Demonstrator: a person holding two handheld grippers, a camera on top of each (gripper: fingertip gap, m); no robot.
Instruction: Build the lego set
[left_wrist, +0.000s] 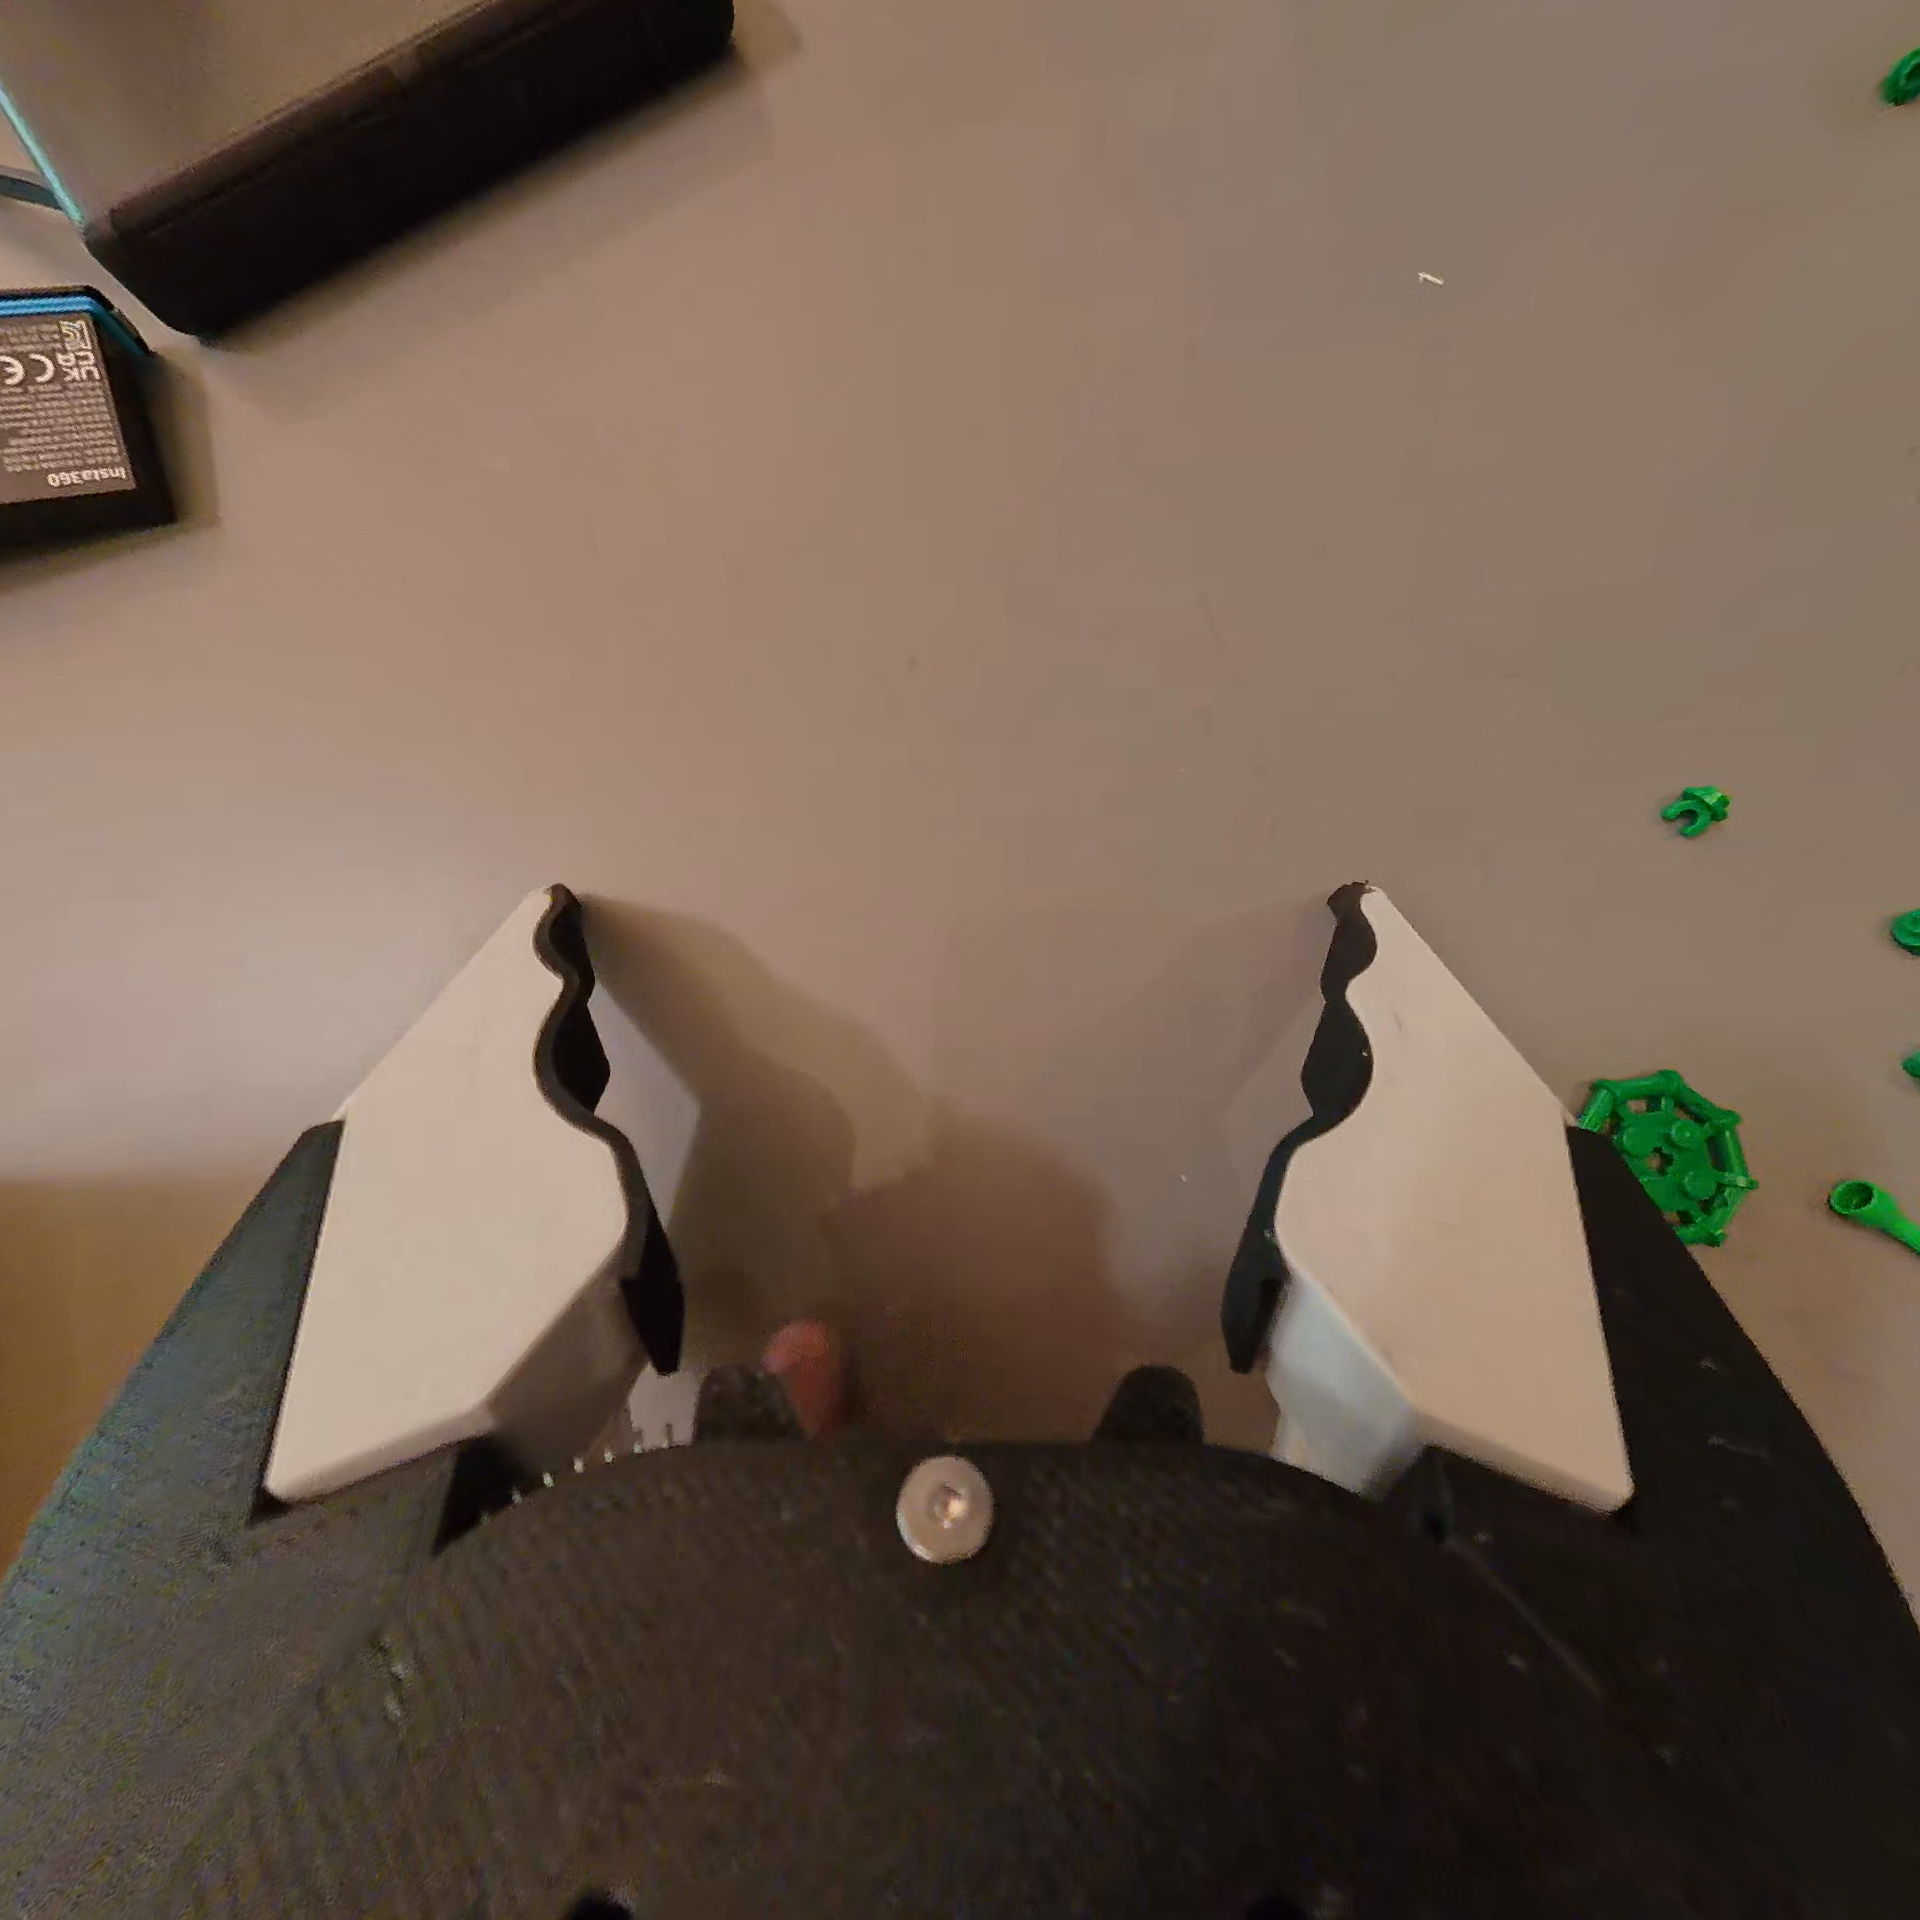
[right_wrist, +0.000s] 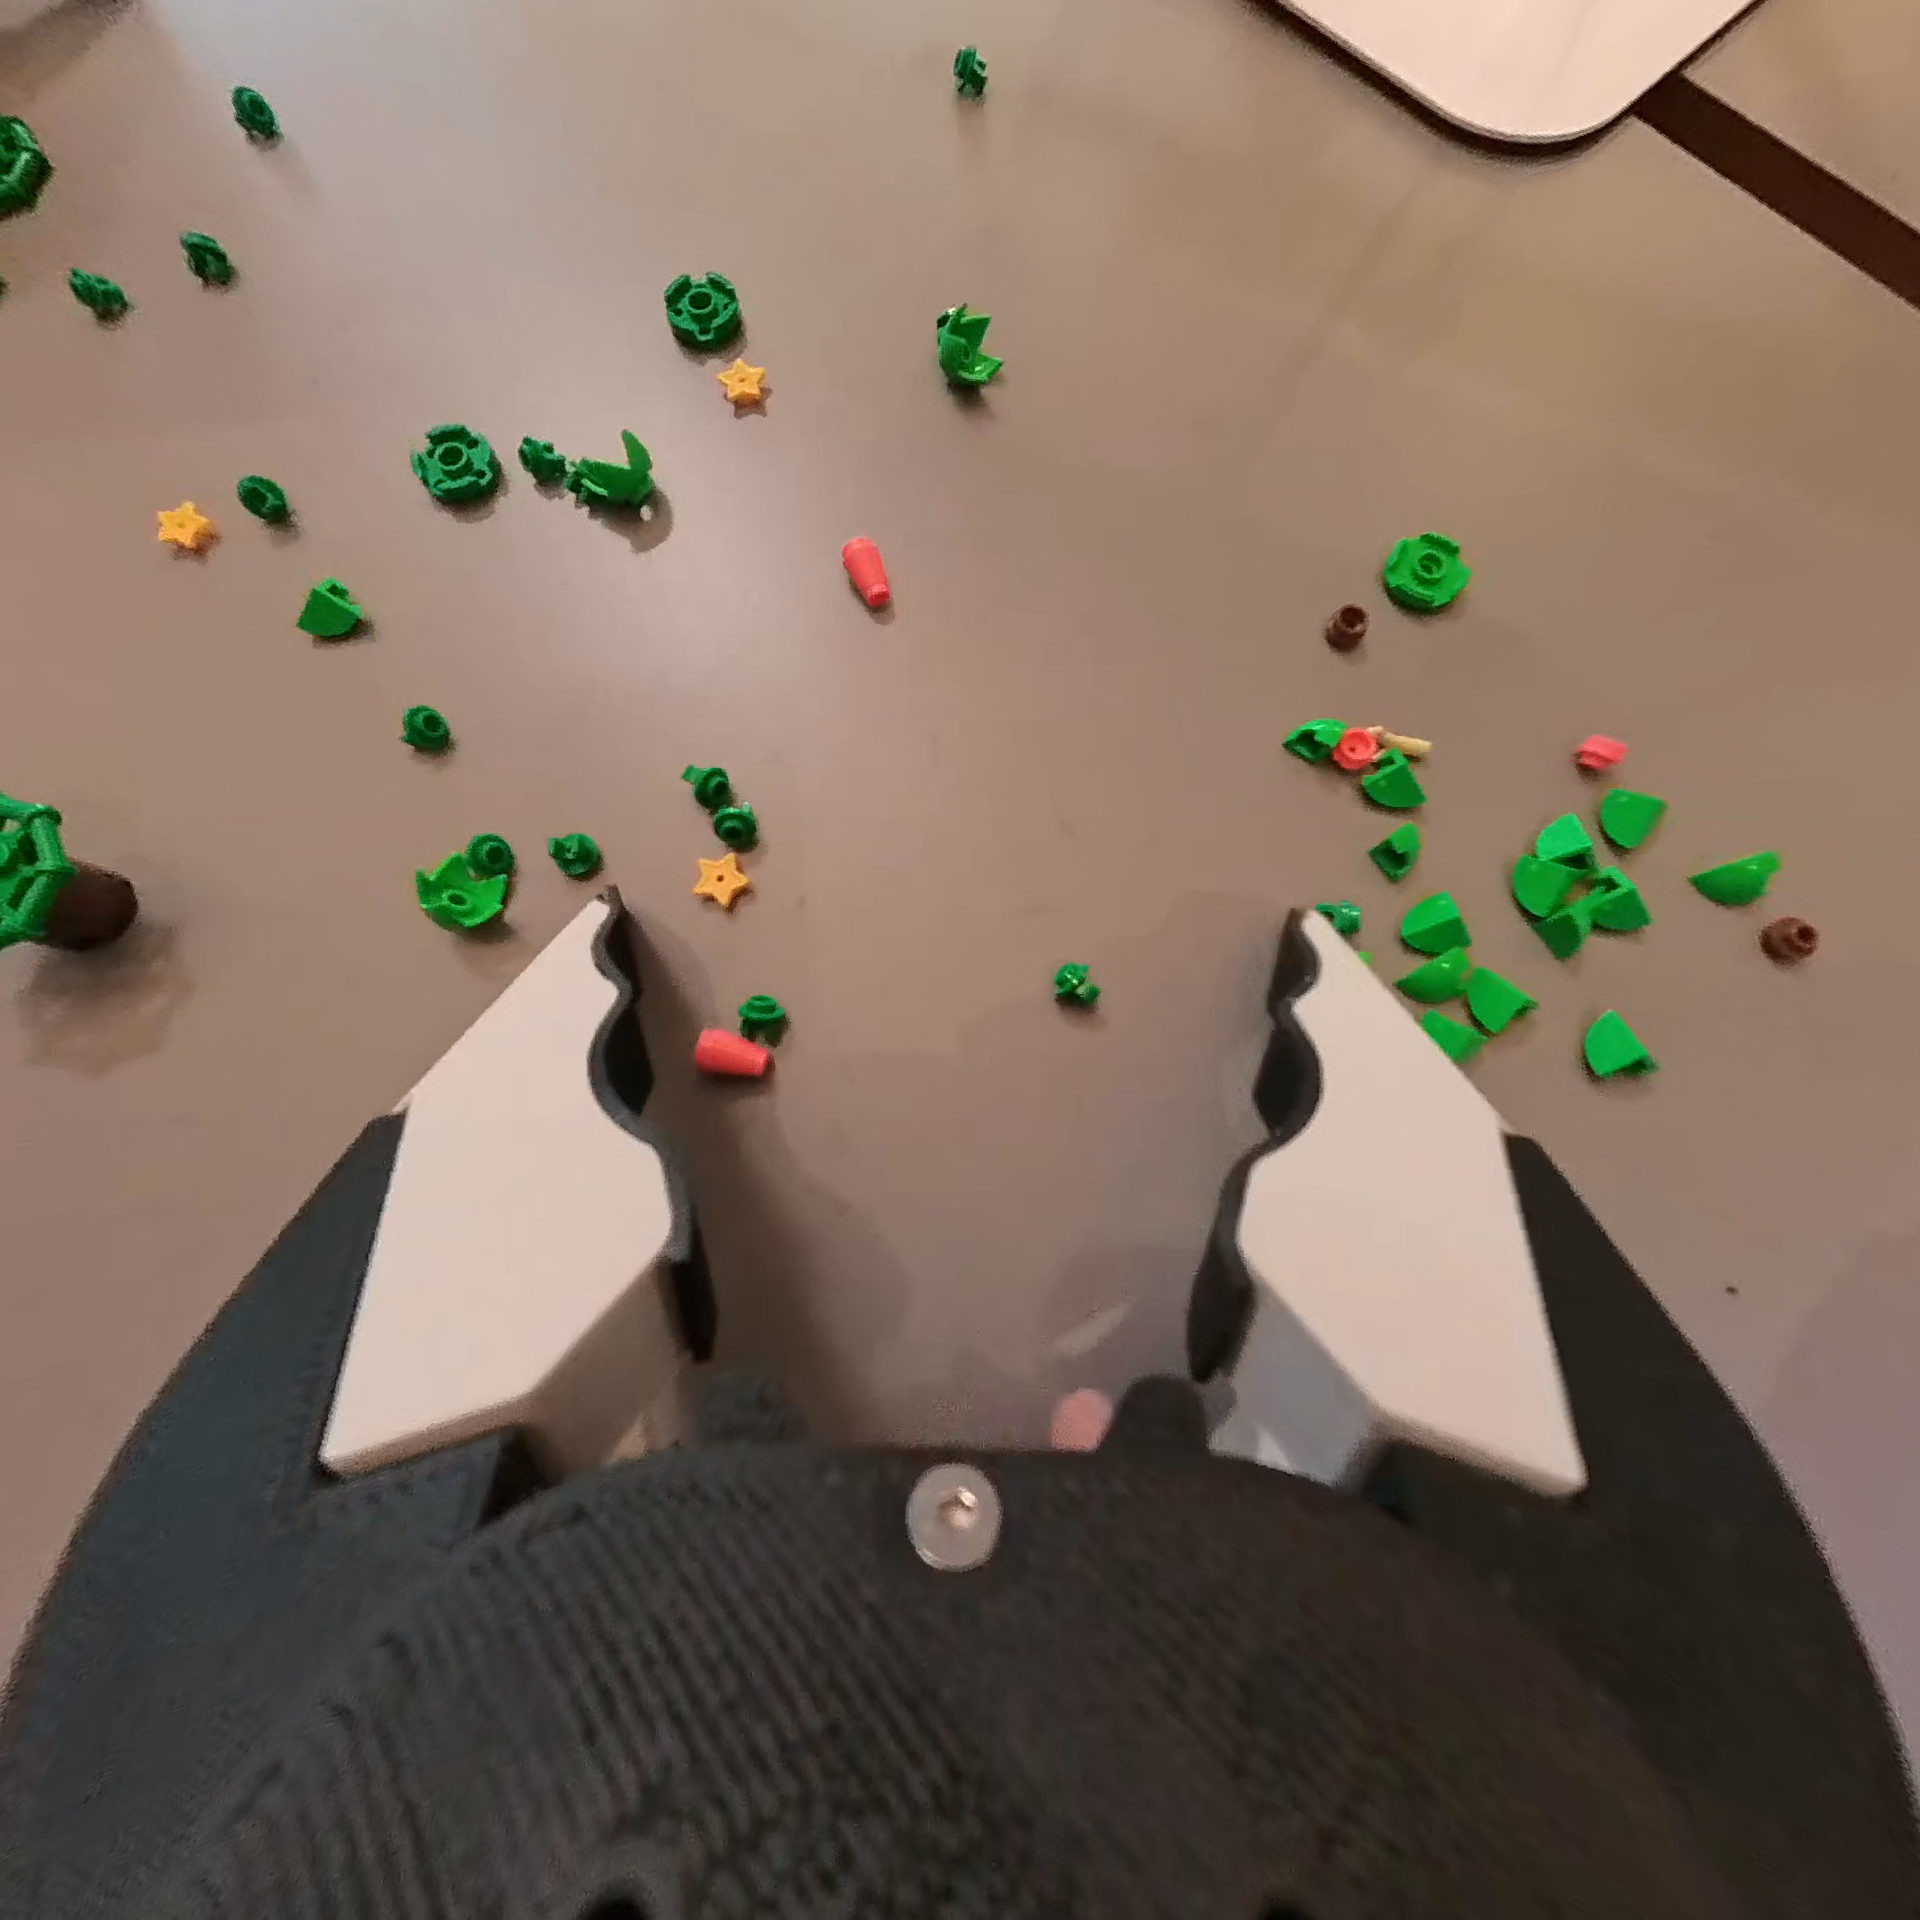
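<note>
My left gripper (left_wrist: 961, 894) is open and empty over bare grey table. A green web-shaped wheel piece (left_wrist: 1668, 1153) lies just right of its right finger, with a small green clip (left_wrist: 1696, 810) beyond. My right gripper (right_wrist: 951, 914) is open and empty above scattered lego pieces. A red cone (right_wrist: 730, 1051) and a small green stud (right_wrist: 762, 1016) lie by its left finger. A tiny green piece (right_wrist: 1075, 982) lies between the fingers. Another red cone (right_wrist: 864, 568) lies farther ahead. A pile of green curved pieces (right_wrist: 1558, 883) lies to the right. A part-built green piece on a brown base (right_wrist: 52, 883) stands at the left edge.
A black case (left_wrist: 416, 145) and a black battery pack (left_wrist: 73, 416) lie at the far left in the left wrist view. A white board (right_wrist: 1507, 52) lies at the far right in the right wrist view. Yellow stars (right_wrist: 722, 878) and green round plates (right_wrist: 702, 309) are scattered ahead. My right tips are about 20 cm from the small green clip (left_wrist: 1696, 810), my left tips only 6 cm. The right camera catches it too, in the right wrist view (right_wrist: 236, 90).
</note>
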